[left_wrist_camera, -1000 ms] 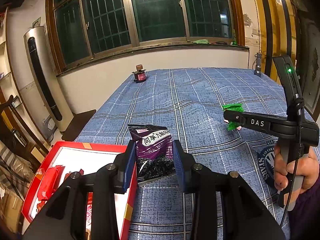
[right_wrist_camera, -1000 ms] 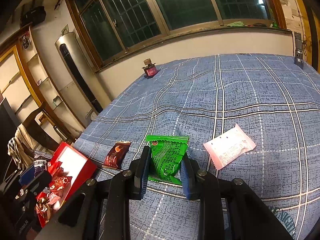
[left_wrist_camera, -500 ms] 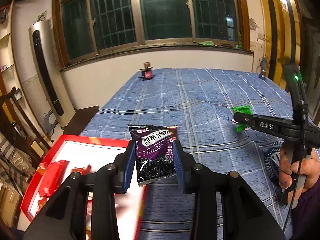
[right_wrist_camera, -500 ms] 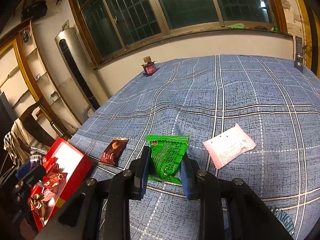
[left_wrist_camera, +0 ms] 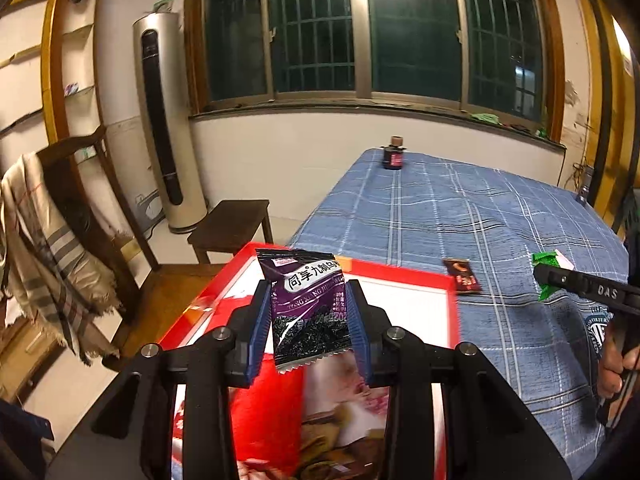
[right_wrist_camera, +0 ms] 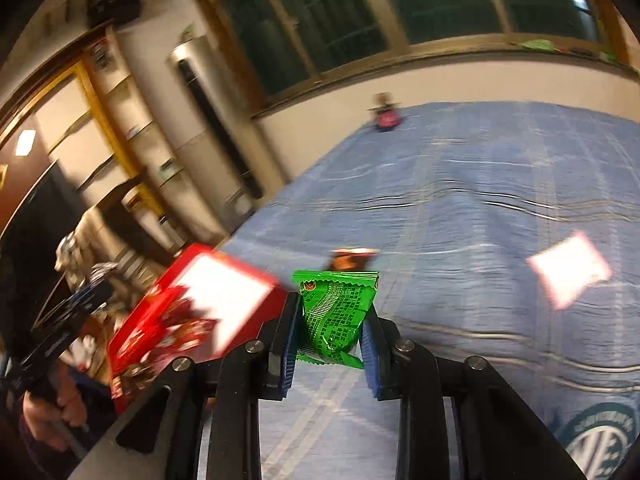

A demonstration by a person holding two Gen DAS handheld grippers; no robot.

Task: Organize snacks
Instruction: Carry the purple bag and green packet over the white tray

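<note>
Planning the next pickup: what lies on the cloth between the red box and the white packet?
One small brown packet, on the blue cloth between the red box and the white packet; the right wrist view shows it, blurred.

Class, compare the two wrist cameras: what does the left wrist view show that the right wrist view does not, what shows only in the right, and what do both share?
Only the left wrist view shows the purple snack packet clamped in the left gripper, plus a wooden stool. Only the right wrist view shows the whole pink-white packet lying on the cloth; the left view catches just its corner. Both show the red box, the brown packet, the small jar and the green packet held in the right gripper.
</note>
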